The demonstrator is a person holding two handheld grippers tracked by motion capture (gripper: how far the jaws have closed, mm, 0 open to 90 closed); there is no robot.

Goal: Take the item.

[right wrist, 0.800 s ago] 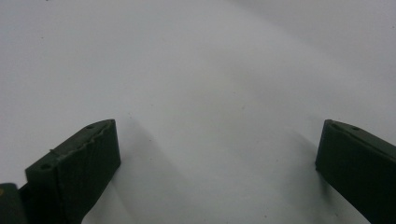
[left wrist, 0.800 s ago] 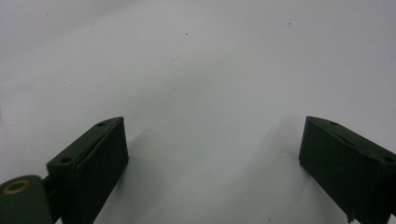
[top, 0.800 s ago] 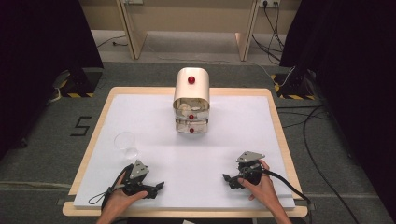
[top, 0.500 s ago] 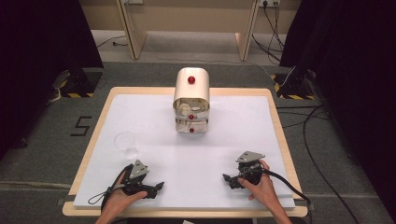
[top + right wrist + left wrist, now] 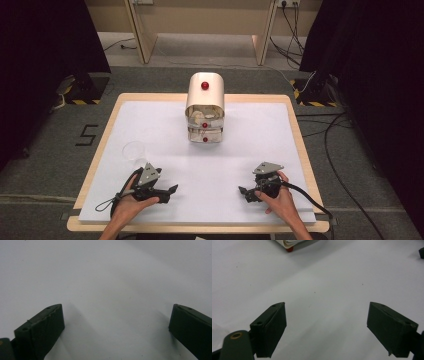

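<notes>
Clear cup (image 5: 134, 150) just beside left gripper (image 5: 170, 191); both grippers' jaws wide, empty.

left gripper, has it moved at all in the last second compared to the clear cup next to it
No. In the high view the left gripper sits at the same spot just below the clear cup, near the table front edge, jaws open and empty.
</notes>
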